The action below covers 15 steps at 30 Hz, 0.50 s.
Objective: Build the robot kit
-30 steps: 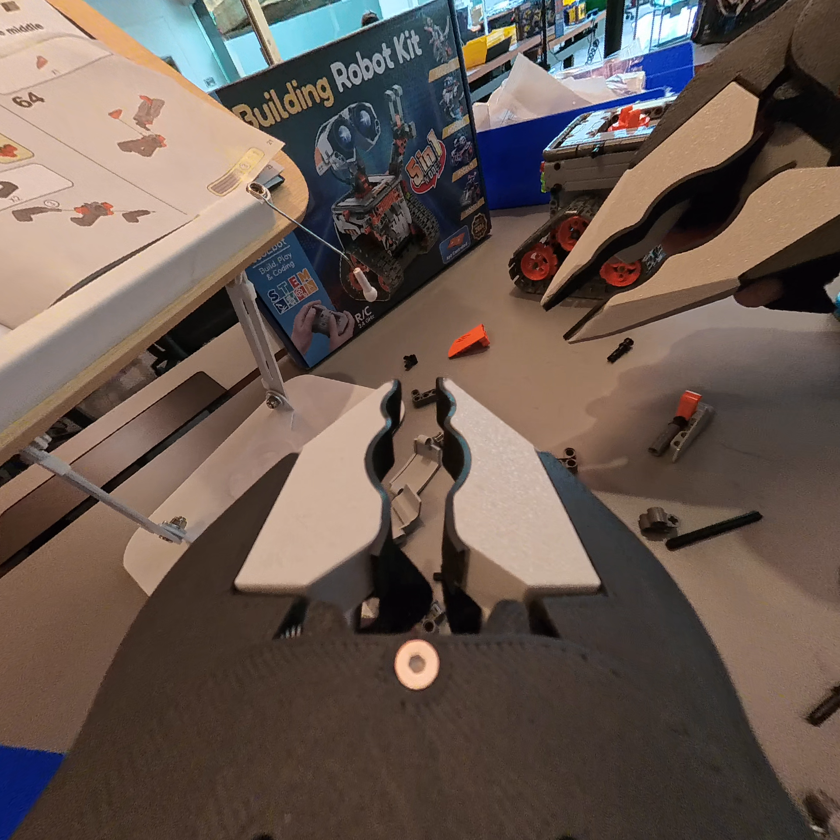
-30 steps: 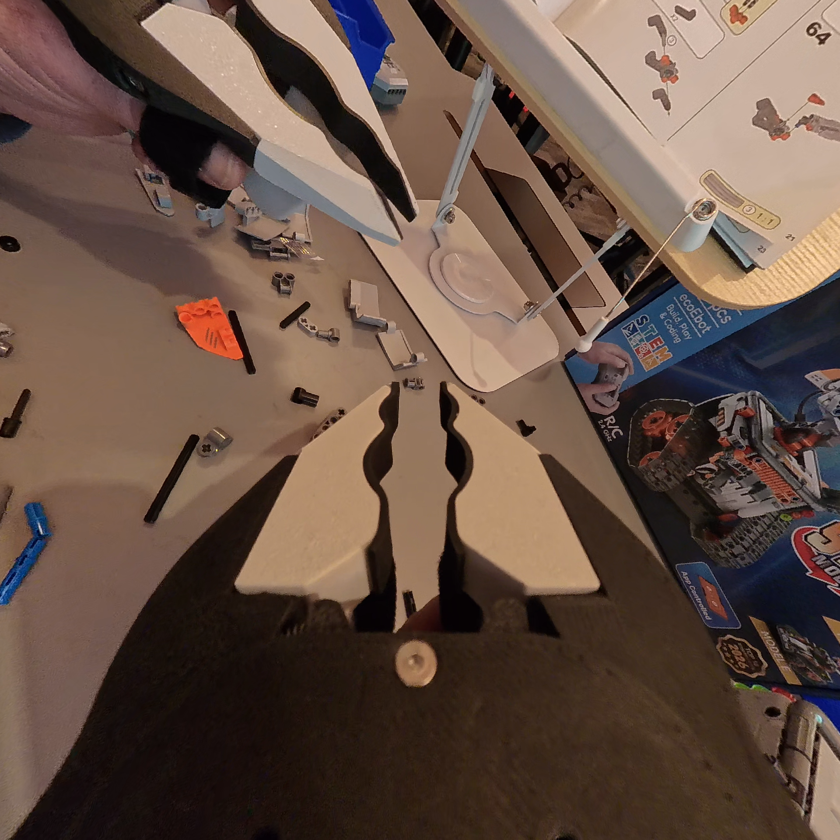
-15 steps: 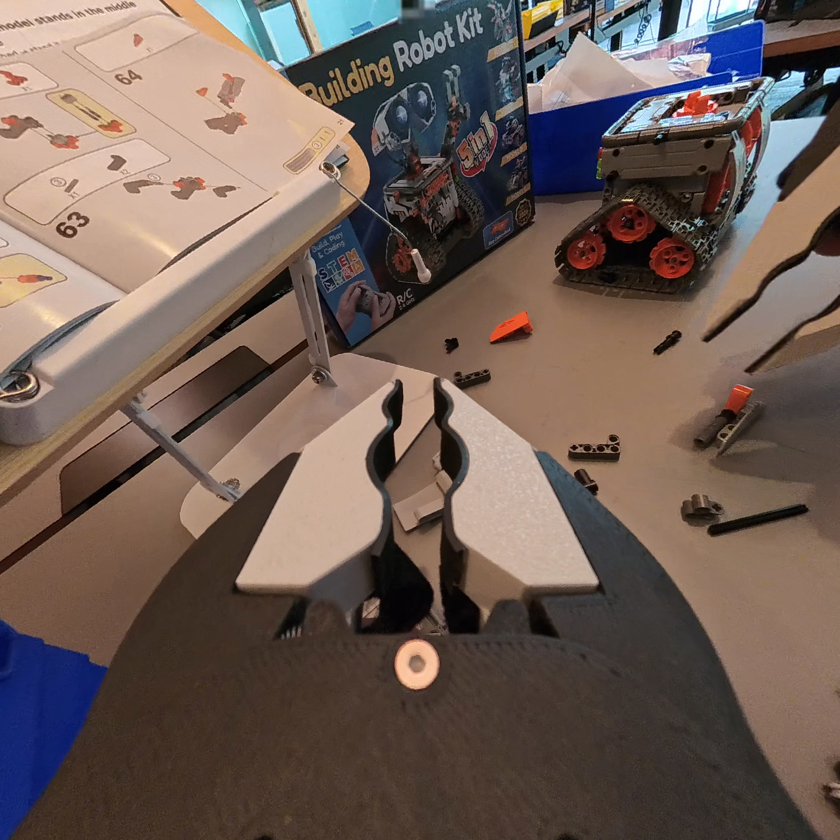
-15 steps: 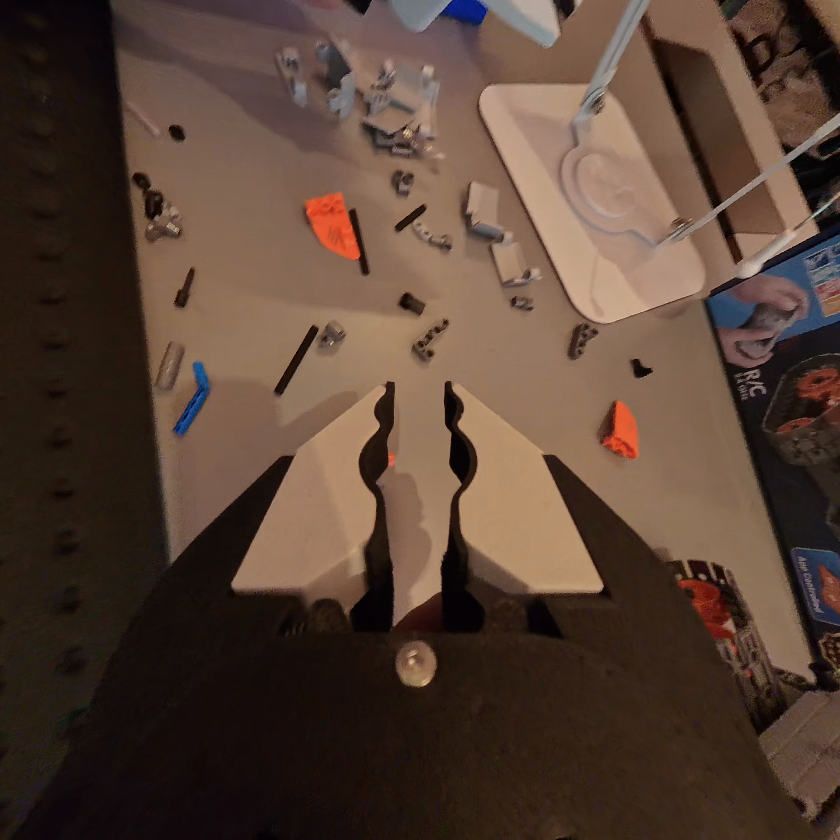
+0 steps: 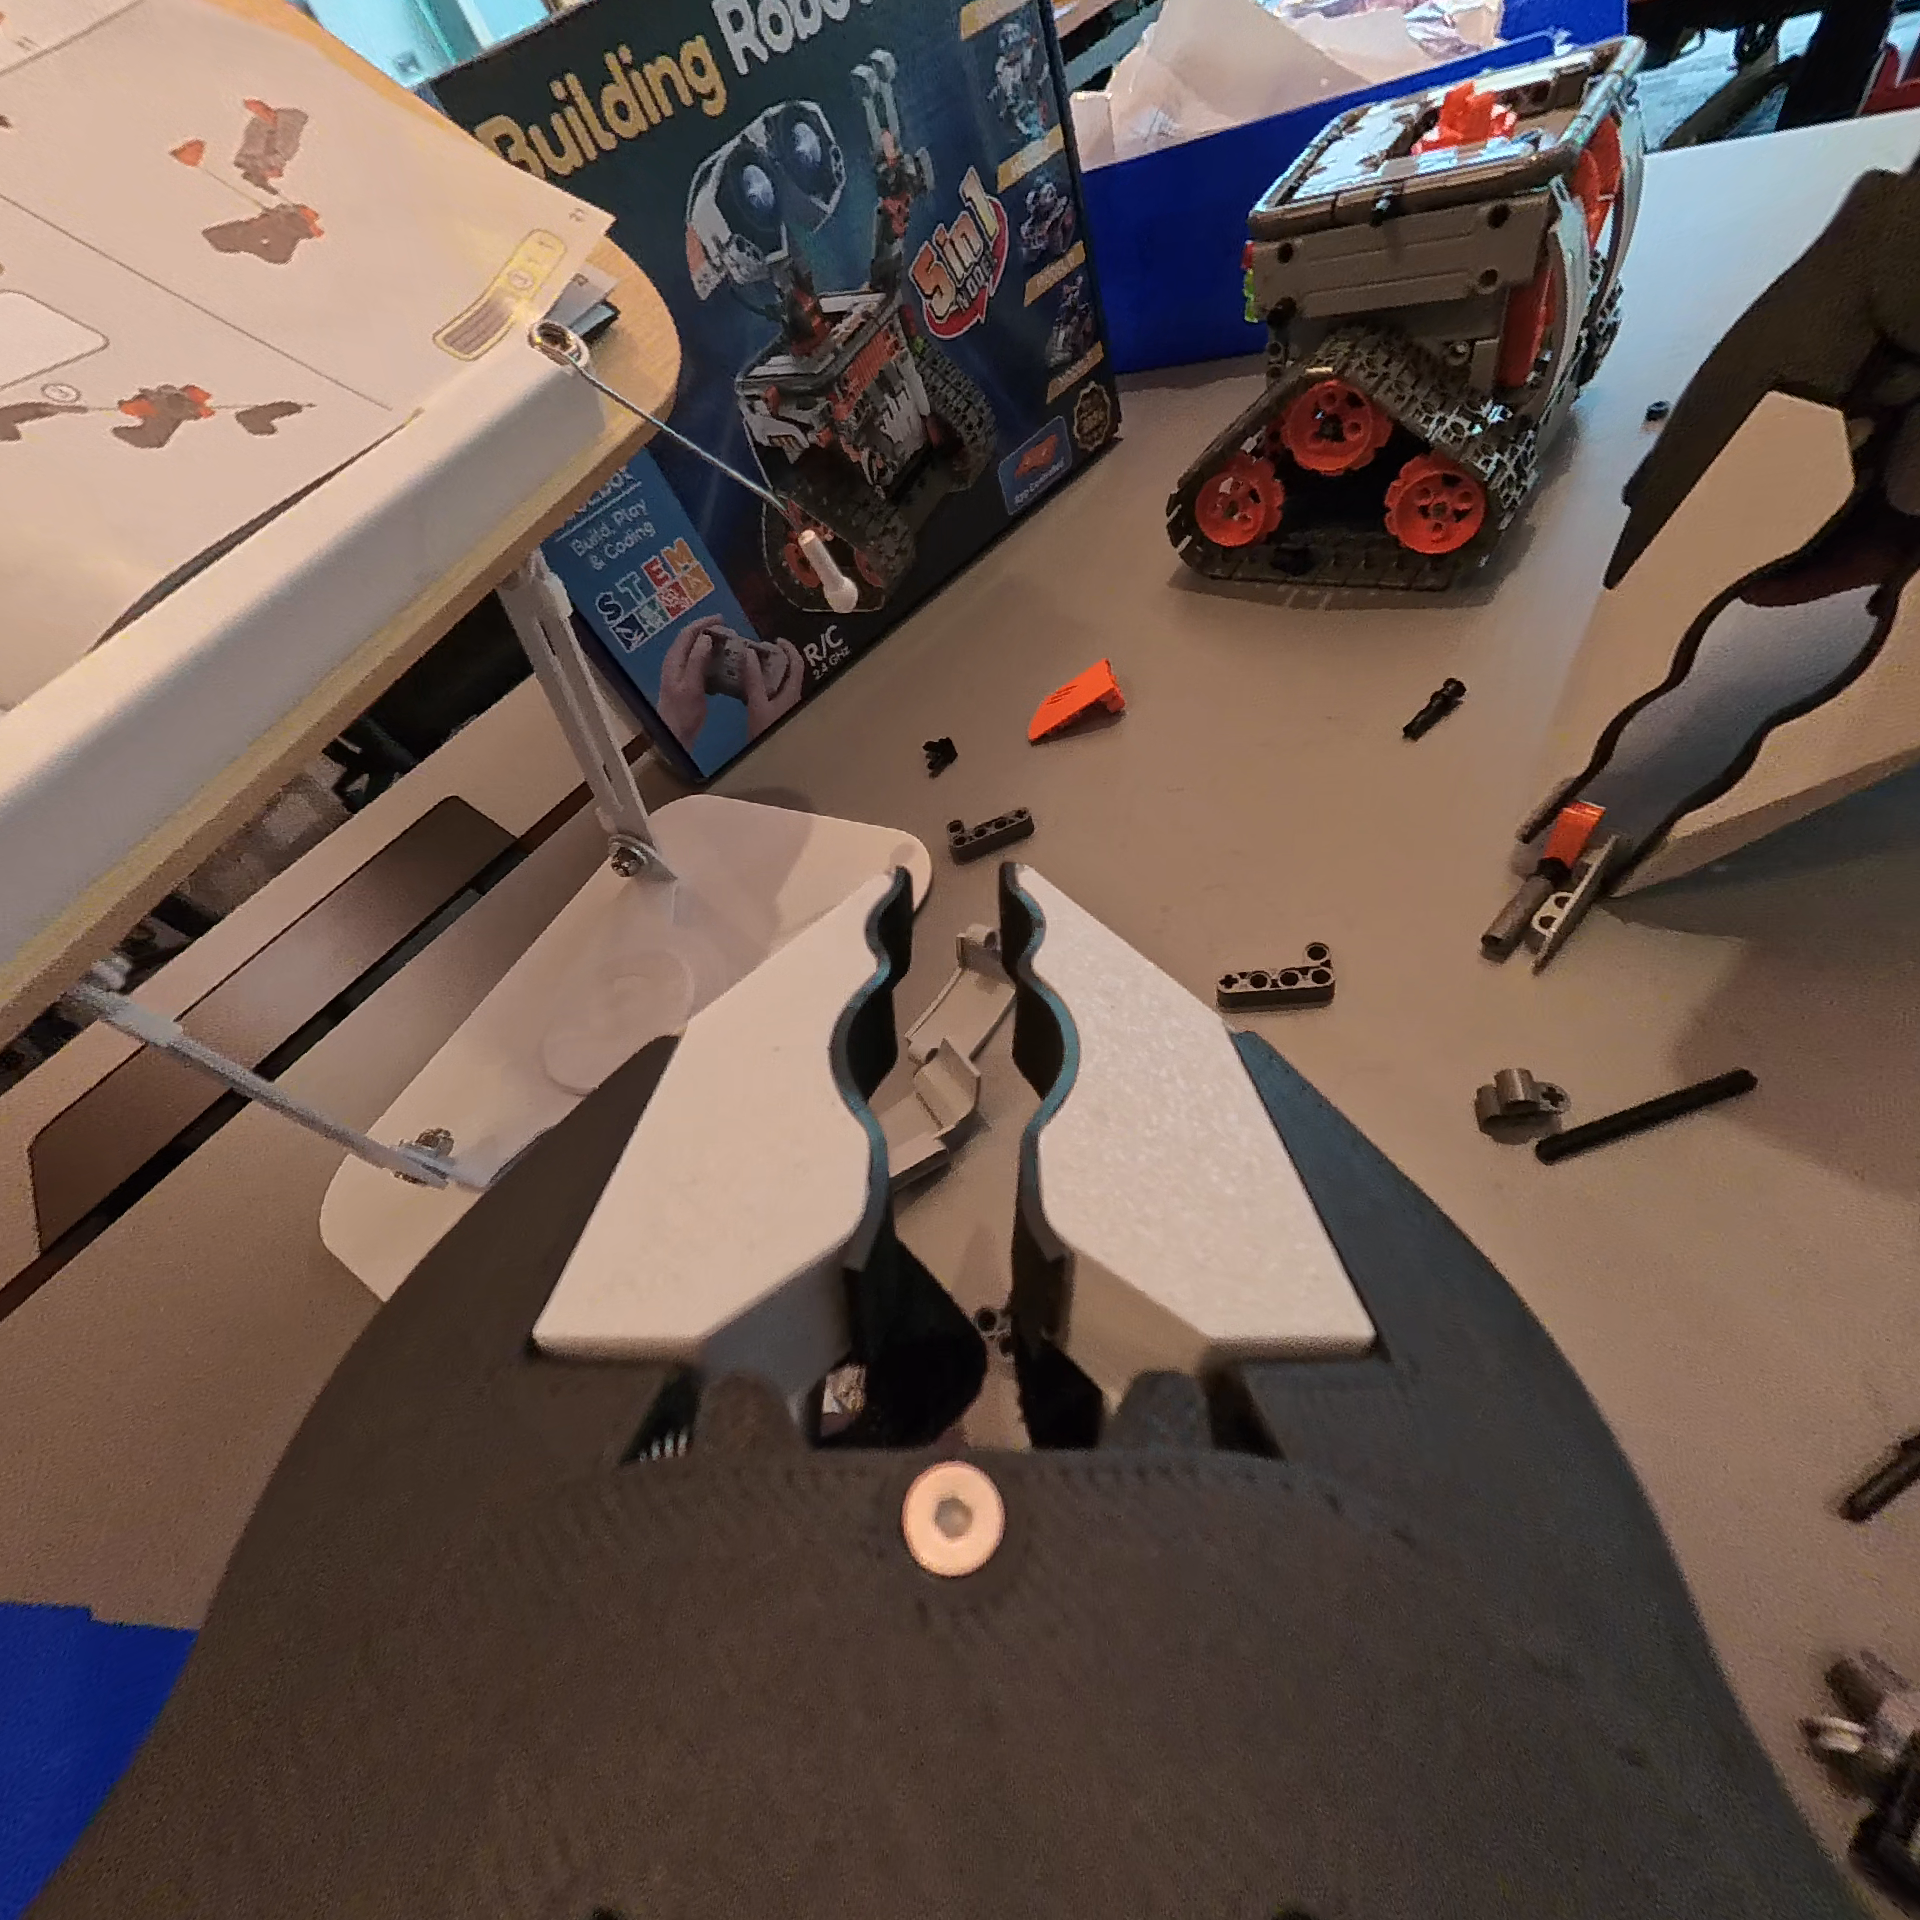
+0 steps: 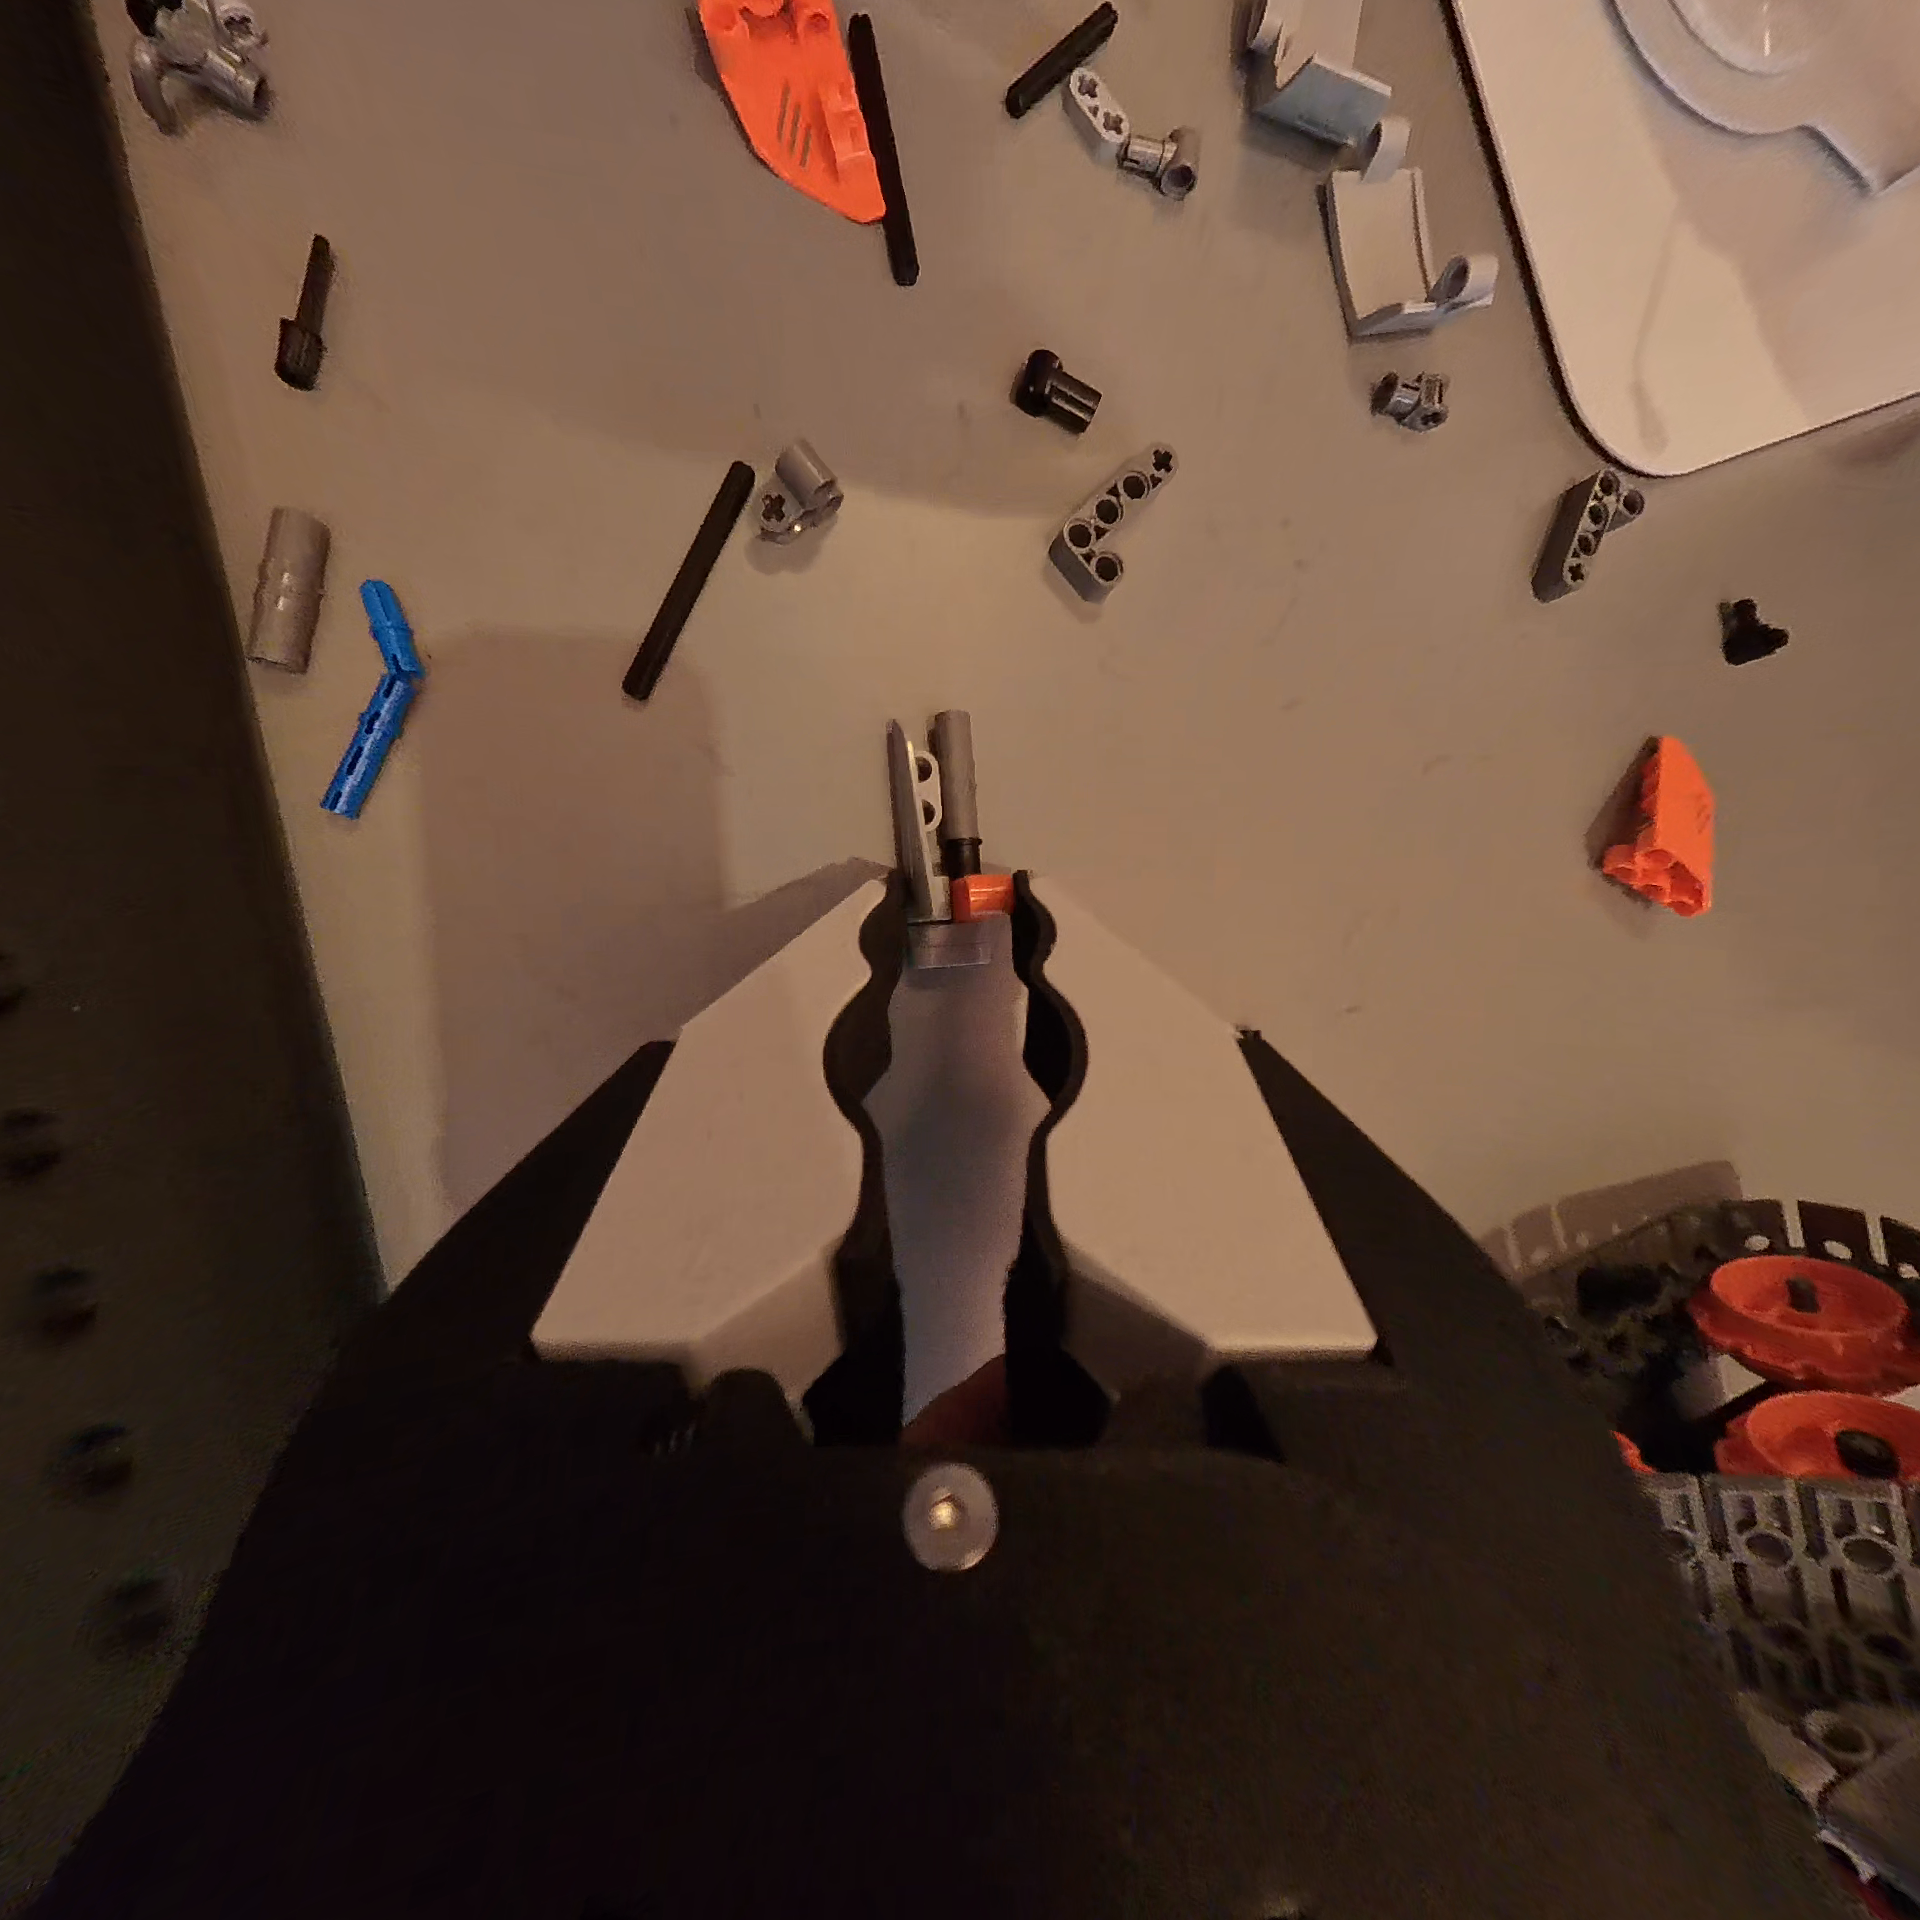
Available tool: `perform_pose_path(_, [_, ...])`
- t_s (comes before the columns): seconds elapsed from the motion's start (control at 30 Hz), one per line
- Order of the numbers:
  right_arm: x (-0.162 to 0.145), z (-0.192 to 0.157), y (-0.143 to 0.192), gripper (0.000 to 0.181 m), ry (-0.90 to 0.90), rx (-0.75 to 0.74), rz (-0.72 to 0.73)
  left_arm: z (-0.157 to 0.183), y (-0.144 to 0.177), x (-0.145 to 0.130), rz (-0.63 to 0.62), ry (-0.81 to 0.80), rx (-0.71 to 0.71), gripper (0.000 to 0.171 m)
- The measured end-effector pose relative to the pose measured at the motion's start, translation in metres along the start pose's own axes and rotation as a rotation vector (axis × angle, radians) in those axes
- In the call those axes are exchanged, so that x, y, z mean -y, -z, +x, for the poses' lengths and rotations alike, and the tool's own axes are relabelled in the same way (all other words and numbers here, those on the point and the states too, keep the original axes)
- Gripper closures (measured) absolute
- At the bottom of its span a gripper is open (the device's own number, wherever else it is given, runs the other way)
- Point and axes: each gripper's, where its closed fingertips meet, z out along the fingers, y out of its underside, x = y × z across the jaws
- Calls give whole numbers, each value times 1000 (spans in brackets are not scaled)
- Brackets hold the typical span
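Left tongs: we are hovering them released, tips apart, over a light grey curved panel lying on the table beside the white stand base

Right tongs: we are lowering them onto a small grey and orange assembly; its orange end is sitting between the tips, though we cannot tell whether they are clenching it yet

Same assembly, left view: it is lying on the table at, right under the other tongs' tips

Nearby pieces: a black axle, a blue connector, a grey angled beam and an orange wedge are lying scattered

Further off: a tracked robot model is standing near a kit box
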Motion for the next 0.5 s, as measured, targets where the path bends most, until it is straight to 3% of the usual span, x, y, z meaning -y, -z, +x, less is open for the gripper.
perform_pose_path(0.4, [-5, -20, 11, 167, 157, 112, 42, 11, -4, -1, -6, -5, -51, 156])
perform_pose_path(0.5, [-3, -20, 13, 160, 154, 98, 51, 13, -5, -2, -10, -7, -61, 156])
